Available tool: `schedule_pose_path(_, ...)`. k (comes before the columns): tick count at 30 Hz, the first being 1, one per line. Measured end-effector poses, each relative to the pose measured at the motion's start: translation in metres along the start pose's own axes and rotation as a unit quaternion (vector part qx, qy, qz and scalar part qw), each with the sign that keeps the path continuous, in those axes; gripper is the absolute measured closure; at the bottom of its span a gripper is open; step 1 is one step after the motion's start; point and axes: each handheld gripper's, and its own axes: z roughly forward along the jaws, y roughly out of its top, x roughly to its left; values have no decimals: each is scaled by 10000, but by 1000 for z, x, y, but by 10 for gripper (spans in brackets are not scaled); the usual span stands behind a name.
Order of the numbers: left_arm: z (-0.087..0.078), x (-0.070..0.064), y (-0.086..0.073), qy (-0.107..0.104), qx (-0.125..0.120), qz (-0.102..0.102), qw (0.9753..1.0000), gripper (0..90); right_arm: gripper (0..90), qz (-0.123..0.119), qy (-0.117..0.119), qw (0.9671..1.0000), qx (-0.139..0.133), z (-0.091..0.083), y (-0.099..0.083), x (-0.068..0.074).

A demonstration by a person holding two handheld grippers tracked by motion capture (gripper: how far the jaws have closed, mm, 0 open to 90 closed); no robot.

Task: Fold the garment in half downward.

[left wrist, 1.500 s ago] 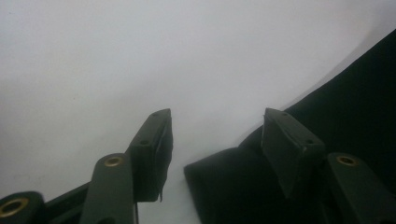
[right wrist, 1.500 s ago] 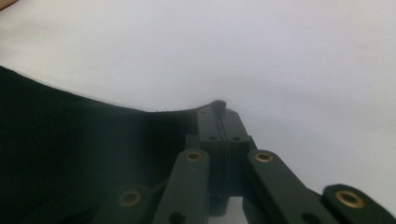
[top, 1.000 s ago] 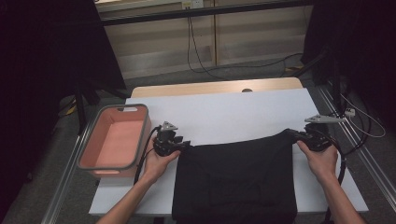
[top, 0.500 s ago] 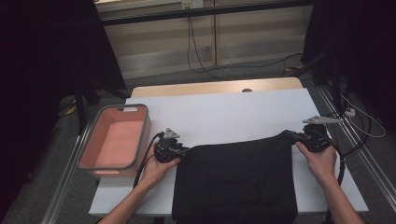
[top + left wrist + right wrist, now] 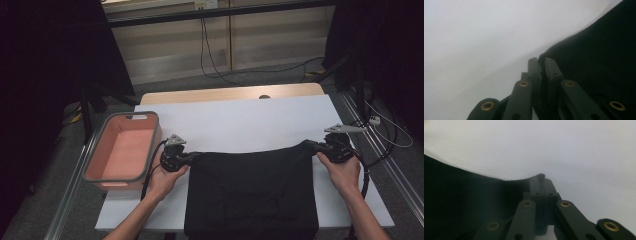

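the high view is looking dim and soft, its corners and both sides falling into near black, while the white table (image 5: 240, 125) is catching even overhead light without glare. the black cloth (image 5: 252, 192) is swallowing detail. both gripper views are showing hazy grey, the table blurring, only the near jaws staying fairly sharp.

black cloth (image 5: 252, 192) (plain), pink bin (image 5: 121, 152), white table (image 5: 240, 122)
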Motion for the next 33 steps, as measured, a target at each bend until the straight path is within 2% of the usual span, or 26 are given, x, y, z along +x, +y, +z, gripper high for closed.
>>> schedule_pose_path(6, -8, 5, 8, 67, -318, -192, 9993, 850, 895, 37, 33, 9999, -124, -2, 1, 0)
schedule_pose_path(10, -9, 7, 13, 129, -382, -226, 9989, 852, 895, 37, 113, 9995, -300, -4, 3, 1)
schedule_pose_path(17, -13, 10, 24, 252, -475, -212, 9983, 853, 895, 15, 178, 9988, -456, -2, 12, 5)
schedule_pose_path(23, -20, 18, 36, 388, -603, -313, 9969, 854, 895, 7, 153, 9981, -595, 0, 27, 5)
schedule_pose_path(28, -24, 22, 51, 485, -743, -292, 9956, 854, 895, -26, 141, 9977, -658, 3, 39, 7)
schedule_pose_path(32, -24, 27, 62, 609, -746, -300, 9949, 854, 895, -20, 128, 9970, -761, 5, 53, 6)
schedule_pose_path(33, -25, 29, 65, 645, -741, -244, 9949, 854, 895, -9, 143, 9969, -772, 6, 56, 6)
